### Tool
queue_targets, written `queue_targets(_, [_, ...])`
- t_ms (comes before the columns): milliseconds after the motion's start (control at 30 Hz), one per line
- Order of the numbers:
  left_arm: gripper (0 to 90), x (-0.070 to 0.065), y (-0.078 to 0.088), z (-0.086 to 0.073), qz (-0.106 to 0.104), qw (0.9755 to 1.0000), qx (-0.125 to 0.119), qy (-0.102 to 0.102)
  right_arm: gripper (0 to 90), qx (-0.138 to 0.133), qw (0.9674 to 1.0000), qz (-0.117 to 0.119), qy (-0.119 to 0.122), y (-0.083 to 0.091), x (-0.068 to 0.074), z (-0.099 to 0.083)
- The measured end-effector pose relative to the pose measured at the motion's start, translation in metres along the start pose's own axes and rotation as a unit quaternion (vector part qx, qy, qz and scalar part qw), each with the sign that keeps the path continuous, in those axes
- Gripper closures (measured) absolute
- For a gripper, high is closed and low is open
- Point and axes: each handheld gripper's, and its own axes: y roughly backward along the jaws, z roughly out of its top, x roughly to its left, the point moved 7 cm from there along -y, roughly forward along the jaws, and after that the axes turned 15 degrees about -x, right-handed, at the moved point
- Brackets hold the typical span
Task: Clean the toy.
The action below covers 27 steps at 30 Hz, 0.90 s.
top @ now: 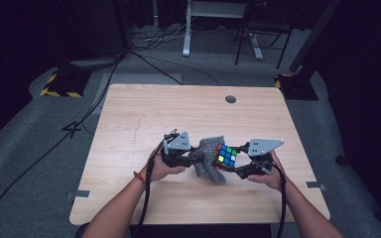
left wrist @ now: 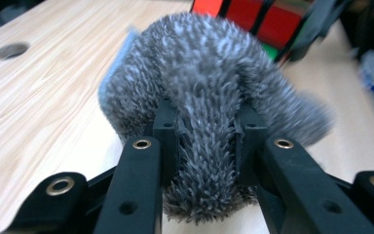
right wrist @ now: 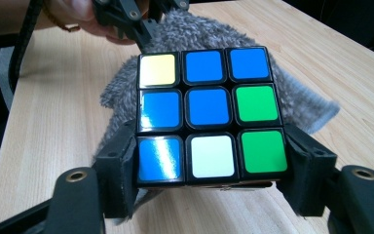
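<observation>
A fuzzy grey cloth (top: 209,159) hangs bunched over the middle of the wooden table (top: 144,114), and my left gripper (top: 191,153) is shut on a fold of it. In the left gripper view the pads pinch the grey cloth (left wrist: 207,97) tightly, with red faces of the cube (left wrist: 253,17) behind it. My right gripper (top: 238,161) is shut on a scrambled puzzle cube (top: 226,155), held against the cloth. In the right gripper view the cube (right wrist: 208,109) shows blue, green, yellow and white squares, gripped at its bottom row, with the cloth (right wrist: 316,105) behind it.
A round cable hole (top: 230,99) sits near the table's far edge. Cables trail from both grippers toward the near edge. Beyond the table are a desk frame (top: 187,29), a chair base and yellow-black floor blocks (top: 62,84).
</observation>
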Motion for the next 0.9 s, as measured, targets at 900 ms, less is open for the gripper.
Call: queue_targets(900, [73.1, -0.021, -0.009, 0.013, -0.009, 0.9993, -0.02, -0.03, 33.0, 0.025, 0.9996, -0.013, -0.007, -0.005, -0.004, -0.006])
